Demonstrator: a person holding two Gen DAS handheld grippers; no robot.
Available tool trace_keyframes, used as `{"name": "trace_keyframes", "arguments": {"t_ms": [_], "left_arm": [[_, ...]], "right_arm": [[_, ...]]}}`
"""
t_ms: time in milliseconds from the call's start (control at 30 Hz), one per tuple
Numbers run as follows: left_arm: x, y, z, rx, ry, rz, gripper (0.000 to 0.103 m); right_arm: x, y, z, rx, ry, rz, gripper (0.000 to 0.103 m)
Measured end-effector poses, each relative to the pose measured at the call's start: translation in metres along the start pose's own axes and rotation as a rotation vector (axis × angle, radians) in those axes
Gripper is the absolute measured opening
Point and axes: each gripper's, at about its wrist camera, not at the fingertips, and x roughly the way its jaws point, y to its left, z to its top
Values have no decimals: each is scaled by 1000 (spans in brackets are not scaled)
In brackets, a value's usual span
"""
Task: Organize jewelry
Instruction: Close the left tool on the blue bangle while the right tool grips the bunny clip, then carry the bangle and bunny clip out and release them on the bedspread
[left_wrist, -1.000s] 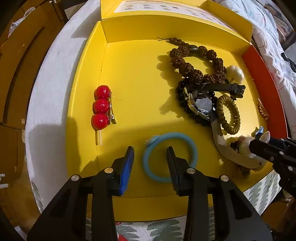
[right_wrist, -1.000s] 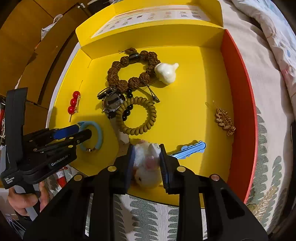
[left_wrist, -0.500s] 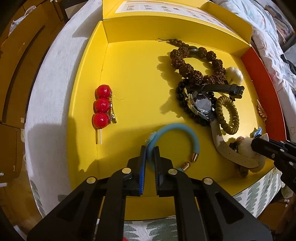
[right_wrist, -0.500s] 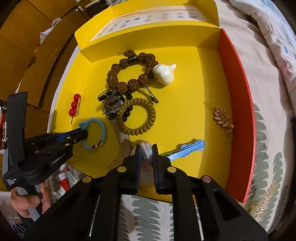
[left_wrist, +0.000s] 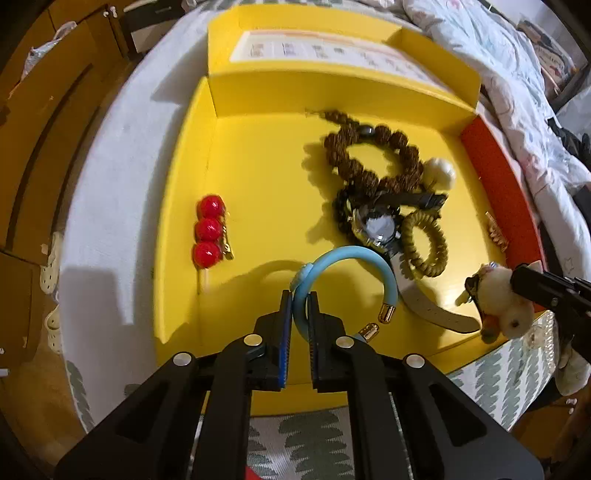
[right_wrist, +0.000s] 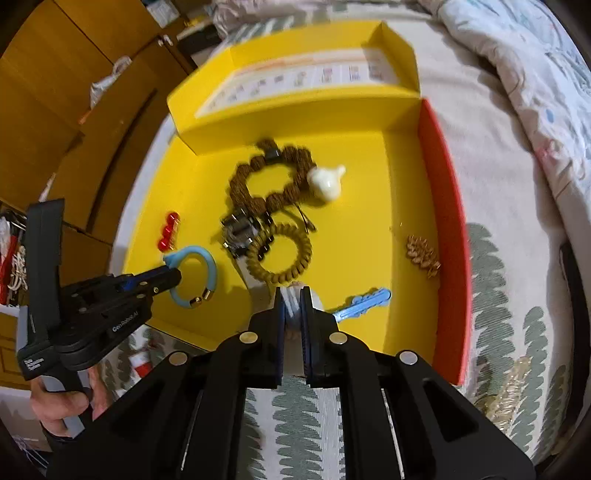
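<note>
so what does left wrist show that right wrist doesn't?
Left wrist only: the fluffy white toy seen whole in the right claw, plus the watch face.
Right wrist only: the blue clip and the hand holding the left claw.
Both: yellow tray, blue bangle pinched by the left claw, brown bead bracelet, red bead clip.

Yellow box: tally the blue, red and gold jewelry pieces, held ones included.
Blue: 2, light blue open rubber bangle and flat blue plastic clip
Red: 1, red three-ball hair clip
Gold: 1, gold leaf-shaped brooch
Total: 4
</note>
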Motion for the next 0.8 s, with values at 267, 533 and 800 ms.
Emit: {"name": "trace_keyframes", "arguments": {"t_ms": [267, 533, 800], "left_arm": [[-51, -12, -12, 25, -98, -23, 8], [-70, -26, -59, 58, -89, -14, 8], [-49, -18, -104, 21, -16, 18, 8]], "right_arm": [[-54, 3, -10, -15, -89, 25, 8], [-96, -10, -59, -6, -118, 24, 8], [-87, -50, -106, 59, -58, -30, 8]]}}
